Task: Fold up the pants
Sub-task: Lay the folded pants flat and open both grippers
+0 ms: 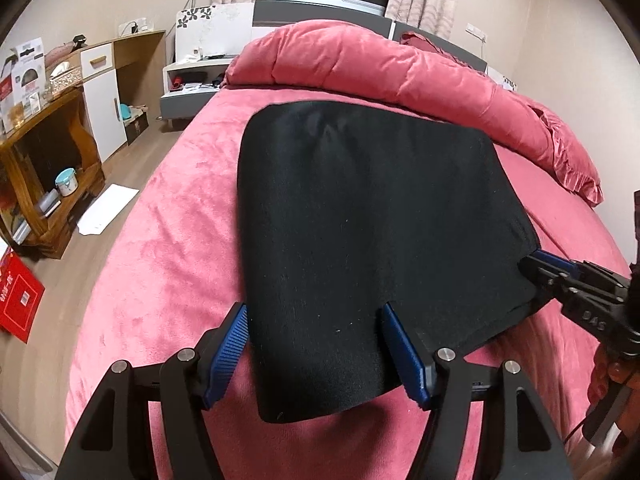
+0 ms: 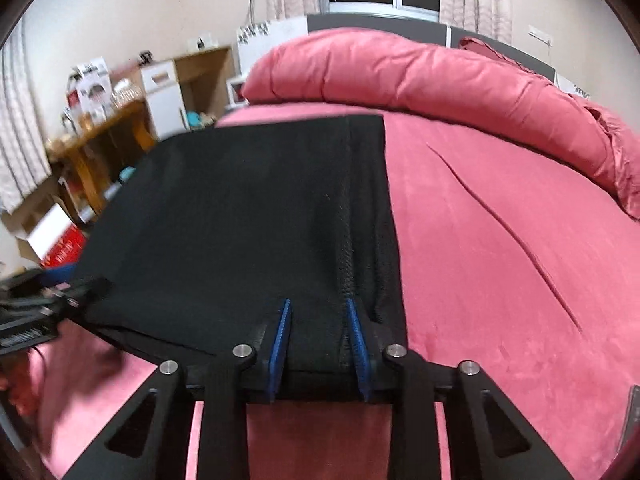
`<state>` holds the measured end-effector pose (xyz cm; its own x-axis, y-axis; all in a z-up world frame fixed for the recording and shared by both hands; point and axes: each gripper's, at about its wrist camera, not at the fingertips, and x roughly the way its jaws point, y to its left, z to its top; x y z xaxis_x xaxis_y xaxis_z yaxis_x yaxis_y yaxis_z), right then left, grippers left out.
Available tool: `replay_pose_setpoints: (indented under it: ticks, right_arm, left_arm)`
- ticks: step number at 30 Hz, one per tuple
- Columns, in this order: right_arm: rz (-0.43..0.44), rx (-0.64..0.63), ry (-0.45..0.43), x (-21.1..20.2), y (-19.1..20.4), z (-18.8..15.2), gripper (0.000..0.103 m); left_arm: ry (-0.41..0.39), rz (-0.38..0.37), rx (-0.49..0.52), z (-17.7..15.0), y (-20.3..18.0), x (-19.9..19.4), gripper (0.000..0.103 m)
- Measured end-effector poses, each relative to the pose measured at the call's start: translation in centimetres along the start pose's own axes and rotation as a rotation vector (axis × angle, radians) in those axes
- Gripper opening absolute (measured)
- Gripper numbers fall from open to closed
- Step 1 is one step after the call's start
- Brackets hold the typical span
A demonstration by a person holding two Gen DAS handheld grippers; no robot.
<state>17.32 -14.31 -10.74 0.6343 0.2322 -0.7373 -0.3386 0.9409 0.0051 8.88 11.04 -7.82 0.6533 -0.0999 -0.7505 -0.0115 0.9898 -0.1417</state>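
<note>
Black pants, folded into a broad dark panel, lie flat on the pink bed. My left gripper stands open wide over their near left corner; the cloth lies between its blue pads without being pressed. At the near right corner, my right gripper reaches in from the right edge. In the right wrist view the right gripper has its narrow blue pads shut on the pants beside a seam. The left gripper shows blurred at the left edge there.
A rolled pink duvet lies across the head of the bed below the window. Left of the bed stand a wooden desk, a white cabinet and a nightstand. A red box and white paper lie on the floor.
</note>
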Motion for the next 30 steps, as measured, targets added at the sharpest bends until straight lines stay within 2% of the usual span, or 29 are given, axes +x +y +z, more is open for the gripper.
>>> replay_pose_setpoints:
  ticks: [3, 10, 13, 15, 17, 21, 26, 30]
  right_arm:
    - [-0.016, -0.013, 0.001, 0.1, -0.1, -0.3, 0.021]
    - [-0.005, 0.066, 0.009, -0.6, -0.8, 0.3, 0.022]
    - [0.003, 0.071, -0.003, -2.2, -0.3, -0.2, 0.028]
    - [0.008, 0.08, -0.012, -3.0, 0.0, -0.6, 0.039]
    - [0.014, 0.087, -0.007, -3.3, 0.3, -1.1, 0.042]
    - [0.019, 0.098, 0.025, -4.0, 0.6, -2.4, 0.042]
    - [0.033, 0.102, 0.066, -3.8, 1.3, -3.4, 0.042]
    - [0.049, 0.098, 0.083, -4.5, 2.2, -4.7, 0.042]
  left_arm:
    - [0.007, -0.007, -0.008, -0.4, 0.1, 0.0, 0.071]
    - [0.0, 0.029, 0.016, -0.9, -0.7, -1.4, 0.071]
    - [-0.035, 0.077, 0.036, -1.5, -1.5, -2.9, 0.07]
    - [-0.048, 0.1, 0.055, -2.2, -2.3, -3.8, 0.07]
    - [-0.036, 0.114, 0.076, -2.8, -2.9, -4.1, 0.07]
    - [-0.012, 0.117, 0.094, -4.0, -3.8, -4.6, 0.07]
    - [-0.019, 0.078, 0.032, -5.0, -3.6, -5.8, 0.07]
    - [-0.025, 0.112, 0.031, -5.4, -4.1, -6.3, 0.07]
